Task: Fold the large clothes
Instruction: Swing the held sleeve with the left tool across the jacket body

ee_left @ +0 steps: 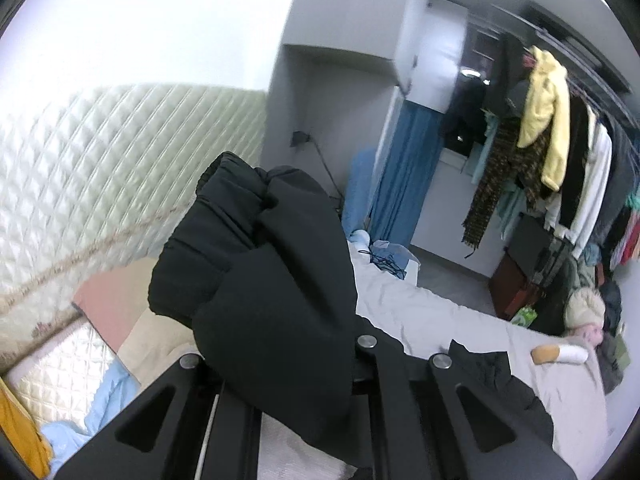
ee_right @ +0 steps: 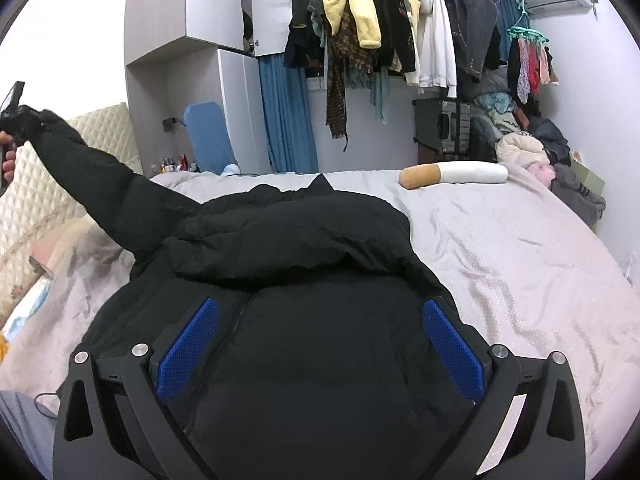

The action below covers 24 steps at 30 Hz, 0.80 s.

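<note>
While gripping the cuff of the sleeve (ee_right: 92, 176), left gripper (ee_right: 24, 120) clamped together on the black fabric, lifting it up and away over the headboard-side edge of the bed (ee_right: 500, 248). Lying flat across the middle of the bed, black padded jacket (ee_right: 312, 320), with its body running from the near edge toward the far edge. Stretching out taut toward the headboard side, the raised sleeve's long axis. Hovering over the jacket's near portion, right gripper (ee_right: 320, 352), jaws standing wide apart, holding nothing. Likely folding the sleeve inward across the body next; left hand nearer.
</note>
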Tool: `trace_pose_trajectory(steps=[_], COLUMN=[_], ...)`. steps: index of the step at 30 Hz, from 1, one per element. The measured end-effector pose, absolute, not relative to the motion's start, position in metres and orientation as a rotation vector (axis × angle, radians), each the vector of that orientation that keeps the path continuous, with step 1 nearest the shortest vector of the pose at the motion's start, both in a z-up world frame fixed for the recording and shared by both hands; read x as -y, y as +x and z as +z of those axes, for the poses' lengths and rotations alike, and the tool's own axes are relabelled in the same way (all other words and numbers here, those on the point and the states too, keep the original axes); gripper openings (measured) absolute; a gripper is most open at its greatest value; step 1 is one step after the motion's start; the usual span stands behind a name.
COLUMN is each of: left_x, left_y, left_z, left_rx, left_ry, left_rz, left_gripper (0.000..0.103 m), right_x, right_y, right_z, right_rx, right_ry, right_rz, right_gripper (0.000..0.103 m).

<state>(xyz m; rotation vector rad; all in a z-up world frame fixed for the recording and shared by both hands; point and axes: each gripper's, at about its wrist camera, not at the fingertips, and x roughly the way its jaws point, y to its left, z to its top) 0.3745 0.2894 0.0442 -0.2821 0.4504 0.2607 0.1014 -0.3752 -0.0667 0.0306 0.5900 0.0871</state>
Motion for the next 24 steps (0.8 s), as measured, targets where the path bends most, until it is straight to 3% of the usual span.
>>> trace_pose_trajectory(steps=[11, 24], left_x=[-0.129, 0.093], left_y=[0.390, 0.418], left_z=[0.049, -0.032], left_rx=[-0.420, -0.495], left_ry=[-0.109, -0.072], left_rz=[0.147, -0.156], left_gripper=[0.009, 0.013], right_x=[0.385, 0.421], right_y=[0.094, 0.090], right_z=[-0.055, -0.052], right_rx=[-0.551, -0.539], right_ry=[0.041, 0.125], right_rz=[0.114, 0.097], right_gripper=[0.103, 0.103])
